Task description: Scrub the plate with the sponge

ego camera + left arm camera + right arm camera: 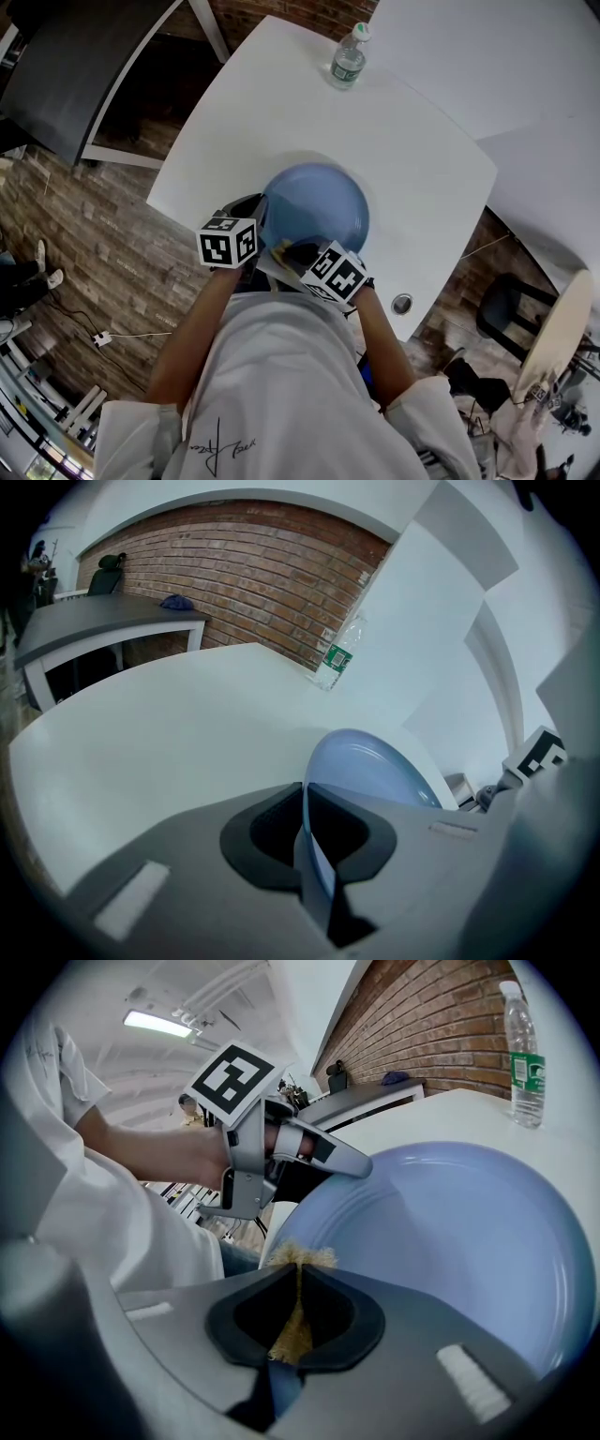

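Between the jaws of the left claw (306, 808), the near rim of the blue plate (375, 766) is being pinched edge-on. The jaws are being held narrow, shut onto the rim. The plate is being tipped up ahead of that claw, probably so its face is presented to the other side. Whether its far edge is being rested on the white worktop (281, 103) cannot be told.

Between the jaws of the right claw (300, 1283), a yellowish fibrous sponge (302, 1256) is being clamped. Only a tuft is being left proud of the tips, judged enough to scrub without the jaws scraping the plate. Just ahead of this claw, the plate's face is being brought up close. The tuft is being held at the lower near part of the face, contact likely but not confirmed.

Both claws are being worked at the worktop's near edge, close to the person's body, left claw just across the plate from the right. Well beyond both claws, a water bottle (349, 58) is being left standing, clear of the work.
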Demonstrator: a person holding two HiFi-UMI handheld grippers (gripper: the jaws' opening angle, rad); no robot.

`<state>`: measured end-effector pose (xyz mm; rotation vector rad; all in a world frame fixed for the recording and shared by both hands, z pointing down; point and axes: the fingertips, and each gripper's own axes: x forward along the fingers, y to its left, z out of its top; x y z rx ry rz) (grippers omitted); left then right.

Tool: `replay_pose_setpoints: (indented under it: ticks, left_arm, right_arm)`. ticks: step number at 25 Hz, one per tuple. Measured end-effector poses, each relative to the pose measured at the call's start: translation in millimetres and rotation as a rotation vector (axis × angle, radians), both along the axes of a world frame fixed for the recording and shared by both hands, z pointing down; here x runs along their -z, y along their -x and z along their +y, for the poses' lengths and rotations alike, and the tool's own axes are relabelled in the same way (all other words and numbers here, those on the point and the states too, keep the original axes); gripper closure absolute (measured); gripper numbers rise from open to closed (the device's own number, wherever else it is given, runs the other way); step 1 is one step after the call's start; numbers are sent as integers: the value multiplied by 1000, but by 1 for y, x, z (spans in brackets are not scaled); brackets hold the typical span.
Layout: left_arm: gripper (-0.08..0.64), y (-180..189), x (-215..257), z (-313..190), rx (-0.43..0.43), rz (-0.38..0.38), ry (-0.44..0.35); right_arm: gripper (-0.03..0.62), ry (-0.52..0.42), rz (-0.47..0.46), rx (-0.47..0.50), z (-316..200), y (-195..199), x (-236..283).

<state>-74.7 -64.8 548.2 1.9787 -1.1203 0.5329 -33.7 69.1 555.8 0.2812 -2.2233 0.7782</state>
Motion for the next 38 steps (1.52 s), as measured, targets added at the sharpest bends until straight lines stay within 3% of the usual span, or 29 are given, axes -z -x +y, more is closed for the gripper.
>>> replay_pose_setpoints:
  ticks: [38]
  left_arm:
    - [526,-6,-1,2,3,21,21]
  right_arm:
    - [569,-17,104,182,7,-38,3]
